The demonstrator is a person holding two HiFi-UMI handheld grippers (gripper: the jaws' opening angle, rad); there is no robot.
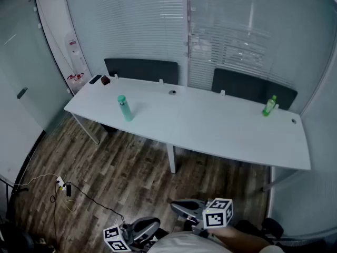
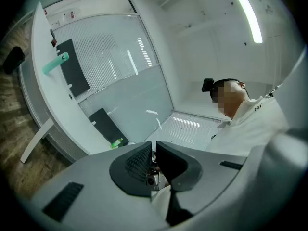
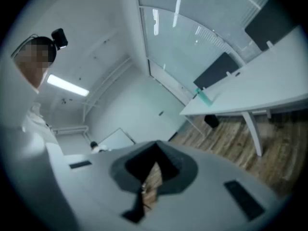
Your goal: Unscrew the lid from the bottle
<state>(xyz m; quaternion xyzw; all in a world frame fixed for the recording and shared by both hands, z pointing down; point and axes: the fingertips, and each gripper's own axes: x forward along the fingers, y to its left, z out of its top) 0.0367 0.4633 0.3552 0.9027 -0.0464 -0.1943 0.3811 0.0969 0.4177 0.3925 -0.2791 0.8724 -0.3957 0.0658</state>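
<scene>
The bottle that the task means is not settled by the scene, since two stand on the long white table point(image 1: 210, 125), both well apart from the person. Toward the table's left end stands a tall teal bottle point(image 1: 125, 108), upright, with a lid point(image 1: 121, 97) of the same colour. Near the table's far right corner stands a smaller green bottle point(image 1: 269, 105), also upright, with a pale cap point(image 1: 273, 97). The teal one looks stiff-walled and smooth, so it should bear a firm squeeze but may slip or twist in the pads. Being tall and narrow, it could tip if nudged high up. A sound hold would be one gripper round the mid-body and the other across the lid. The green one looks like thin drink-bottle plastic, probably light, and likely to buckle if pinched hard. It is better held low on the body or just under the cap. Neither bottle is touched yet. On the near side of the table, close to the person's body, the left gripper point(image 2: 154, 146) has its jaws brought together with nothing between them. The right gripper point(image 3: 156, 146) is likewise closed and empty, above the wooden floor point(image 1: 121, 173).
</scene>
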